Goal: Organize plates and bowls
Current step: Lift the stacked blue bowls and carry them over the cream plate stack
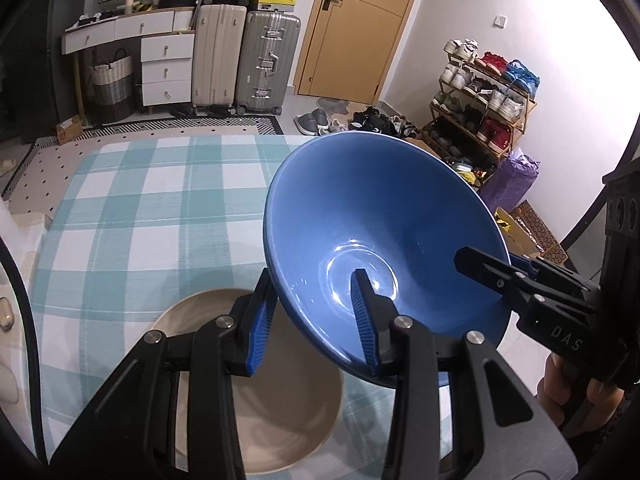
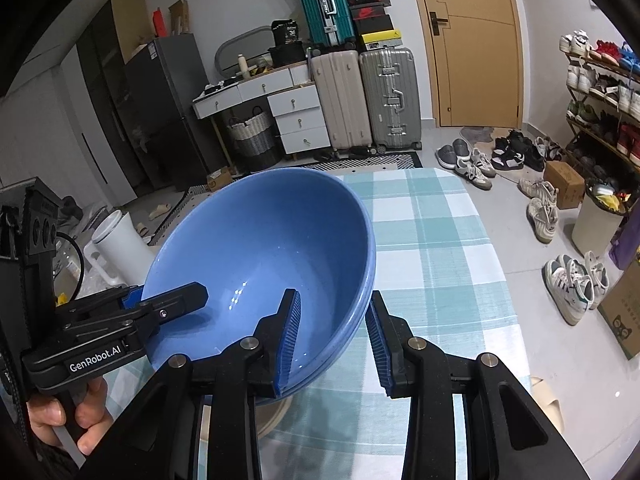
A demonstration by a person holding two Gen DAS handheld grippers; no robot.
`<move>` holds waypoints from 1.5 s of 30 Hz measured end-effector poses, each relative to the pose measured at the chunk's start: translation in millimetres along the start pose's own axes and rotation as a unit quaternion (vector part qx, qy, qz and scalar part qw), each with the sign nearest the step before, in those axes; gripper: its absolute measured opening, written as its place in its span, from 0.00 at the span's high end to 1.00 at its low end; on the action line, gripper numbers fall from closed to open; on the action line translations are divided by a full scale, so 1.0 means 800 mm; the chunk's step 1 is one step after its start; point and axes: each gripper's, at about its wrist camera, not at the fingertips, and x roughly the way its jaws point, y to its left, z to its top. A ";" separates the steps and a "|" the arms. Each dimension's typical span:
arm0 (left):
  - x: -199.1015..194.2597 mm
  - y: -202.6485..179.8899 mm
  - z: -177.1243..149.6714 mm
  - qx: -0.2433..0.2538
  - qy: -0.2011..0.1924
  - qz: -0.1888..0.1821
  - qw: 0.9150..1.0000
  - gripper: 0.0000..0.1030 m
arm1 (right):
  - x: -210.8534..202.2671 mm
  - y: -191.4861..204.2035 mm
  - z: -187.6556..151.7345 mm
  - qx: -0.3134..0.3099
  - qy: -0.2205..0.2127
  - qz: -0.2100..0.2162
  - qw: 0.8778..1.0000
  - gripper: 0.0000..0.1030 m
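Both grippers, left [image 1: 316, 320] and right [image 2: 334, 340], clamp opposite rims of a blue bowl [image 1: 384, 236], sharing its weight above a beige bowl [image 1: 280, 408] on the table [image 1: 132, 208].

Bowl [image 1: 384, 216]: solid blue, glossy inside. Second bowl [image 1: 288, 412] below it: plain beige. Tablecloth [image 1: 152, 208]: teal and white check. Gripper pads [image 2: 290, 344]: blue, ribbed, on black frames. Door [image 2: 476, 40]: tan. Upright suitcases: one cream [image 2: 340, 100], one silver [image 2: 394, 96]; a teal suitcase [image 2: 322, 8] on top.
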 end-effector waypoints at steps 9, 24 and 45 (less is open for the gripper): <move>-0.052 0.029 -0.023 -0.012 -0.012 0.022 1.000 0.67 | -0.001 0.042 -0.010 -0.018 0.003 0.023 1.000 0.67; -0.072 0.095 -0.062 -0.040 -0.010 0.057 0.998 0.67 | 0.040 0.090 -0.034 -0.044 0.031 0.055 0.997 0.67; 0.011 0.165 -0.084 -0.069 0.019 0.070 0.995 0.67 | 0.114 0.102 -0.059 -0.061 0.079 0.061 0.993 0.67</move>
